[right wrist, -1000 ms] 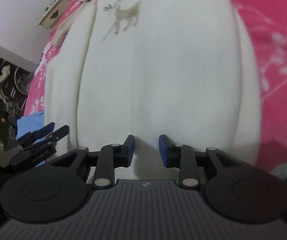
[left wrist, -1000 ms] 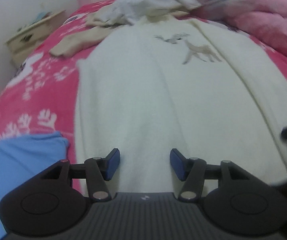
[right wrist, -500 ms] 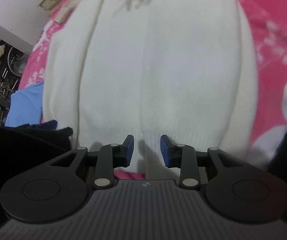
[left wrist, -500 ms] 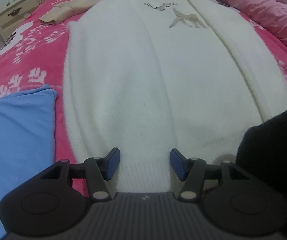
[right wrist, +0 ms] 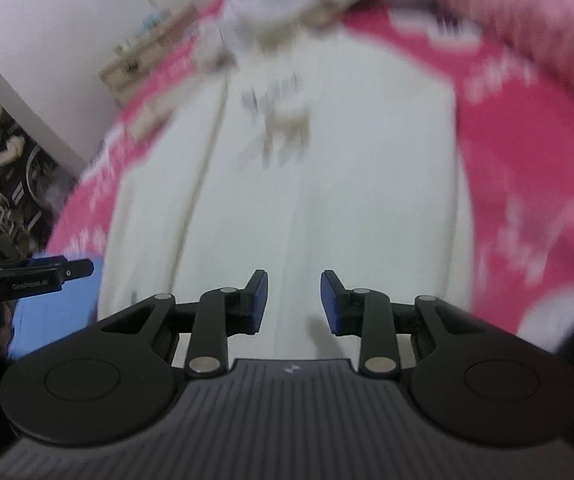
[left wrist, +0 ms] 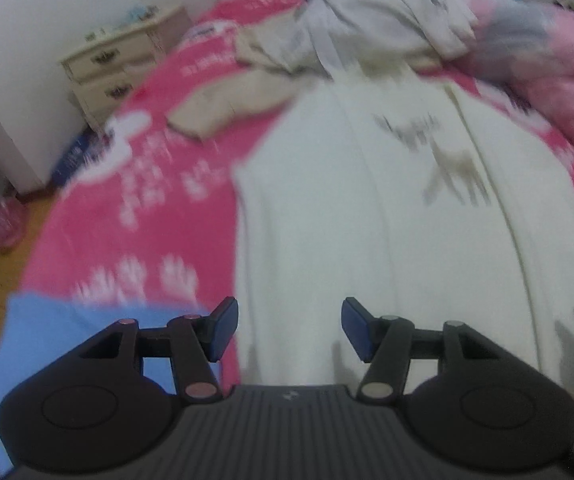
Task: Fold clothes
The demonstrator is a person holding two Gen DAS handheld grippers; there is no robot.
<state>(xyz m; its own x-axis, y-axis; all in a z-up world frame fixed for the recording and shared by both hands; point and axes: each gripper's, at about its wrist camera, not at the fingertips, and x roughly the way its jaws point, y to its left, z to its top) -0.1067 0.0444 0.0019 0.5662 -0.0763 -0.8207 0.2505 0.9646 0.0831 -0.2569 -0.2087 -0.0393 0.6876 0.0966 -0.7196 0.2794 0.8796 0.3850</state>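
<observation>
White sweater (left wrist: pixel 387 208) lay flat on pink bed (left wrist: pixel 135 184), deer print up. Left hand-held gripper (left wrist: pixel 289 330) spread, empty, above sweater's near end. Right hand-held gripper (right wrist: pixel 293 300) also spread, empty. Blue cloth (left wrist: pixel 67 344) beside sweater.

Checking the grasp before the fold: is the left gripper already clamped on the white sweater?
No, the left gripper is open, its blue pads apart above the white sweater with no cloth between them.
</observation>
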